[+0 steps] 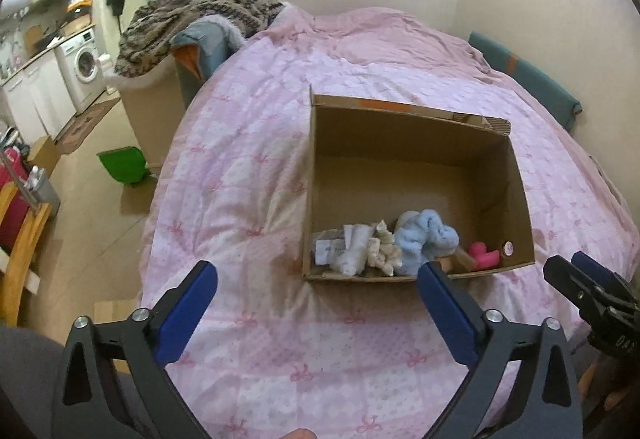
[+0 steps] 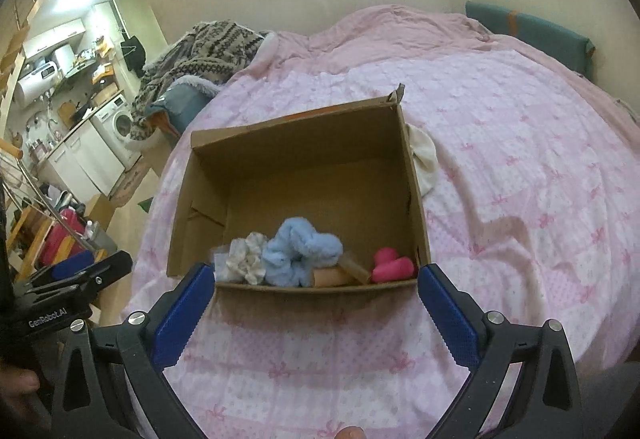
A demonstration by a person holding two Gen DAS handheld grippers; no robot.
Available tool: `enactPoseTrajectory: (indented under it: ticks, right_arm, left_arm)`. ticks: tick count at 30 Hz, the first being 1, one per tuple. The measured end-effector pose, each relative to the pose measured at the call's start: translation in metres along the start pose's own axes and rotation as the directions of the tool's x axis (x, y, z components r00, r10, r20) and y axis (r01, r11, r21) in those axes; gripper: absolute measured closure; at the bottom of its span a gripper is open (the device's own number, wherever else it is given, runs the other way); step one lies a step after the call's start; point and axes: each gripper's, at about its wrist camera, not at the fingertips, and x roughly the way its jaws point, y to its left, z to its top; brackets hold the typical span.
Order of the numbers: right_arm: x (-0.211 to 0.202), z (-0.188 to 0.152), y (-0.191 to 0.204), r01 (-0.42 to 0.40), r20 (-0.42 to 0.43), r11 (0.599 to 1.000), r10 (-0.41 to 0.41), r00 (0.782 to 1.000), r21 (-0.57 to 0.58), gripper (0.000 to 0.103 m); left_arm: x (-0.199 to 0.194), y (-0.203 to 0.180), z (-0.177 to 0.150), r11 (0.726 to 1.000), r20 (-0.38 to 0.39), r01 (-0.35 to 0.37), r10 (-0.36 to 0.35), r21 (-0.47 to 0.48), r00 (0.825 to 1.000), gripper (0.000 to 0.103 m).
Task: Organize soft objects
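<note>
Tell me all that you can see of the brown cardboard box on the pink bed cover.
The brown cardboard box is rectangular and open at the top, its flaps mostly gone, with a torn far corner. It rests flat on the pink patterned bed cover. Its far part is bare; along the near wall lie a cream scrunchie, a fluffy blue cloth and a pink soft item. A cream cloth lies against its right outer wall.

1. The bed (image 2: pixel 520 167) was covered by a pink quilt (image 1: pixel 248 199) printed with small bows and pale checks.
2. An open cardboard box (image 2: pixel 418 199) sat directly on the quilt, near the middle.
3. A cream-white cloth (image 2: pixel 424 159) lay on the quilt, touching the box's right side.
4. A plain pink blanket (image 1: pixel 380 35) lay rumpled at the far end.
</note>
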Motion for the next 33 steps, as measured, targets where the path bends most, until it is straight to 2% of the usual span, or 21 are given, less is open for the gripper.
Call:
enactPoseTrajectory:
  ticks: [3, 5, 7, 10, 17, 33]
  right_arm:
    - [0.003, -0.004, 0.005, 0.036, 0.009, 0.999, -0.036, 0.999, -0.024, 0.000]
    - [0.008, -0.006, 0.006, 0.055, 0.005, 0.998, -0.055, 0.998, -0.033, 0.000]
    - [0.015, -0.007, 0.006, 0.064, -0.009, 0.997, -0.064, 0.998, -0.037, 0.000]
    - [0.022, -0.007, 0.008, 0.079, -0.026, 0.996, -0.081, 0.996, -0.046, 0.000]
    - [0.024, -0.010, 0.013, 0.085, -0.030, 0.994, -0.087, 0.996, -0.072, 0.000]
    - [0.025, -0.010, 0.011, 0.091, -0.038, 0.994, -0.093, 0.995, -0.068, 0.000]
  left_arm:
    - [0.002, 0.004, -0.009, 1.000, 0.026, -0.024, 0.024, -0.005, 0.999, 0.001]
    - [0.008, 0.004, -0.012, 0.999, 0.011, -0.037, 0.037, -0.003, 0.999, 0.001]
    - [0.014, 0.003, -0.012, 1.000, -0.011, -0.017, 0.017, -0.013, 1.000, 0.001]
    - [0.017, -0.001, -0.012, 1.000, -0.009, -0.026, 0.026, 0.000, 1.000, 0.001]
    - [0.017, -0.004, -0.013, 1.000, -0.018, 0.010, -0.010, 0.002, 1.000, 0.001]
    - [0.015, -0.009, -0.014, 0.999, -0.016, 0.020, -0.019, 0.029, 1.000, 0.001]
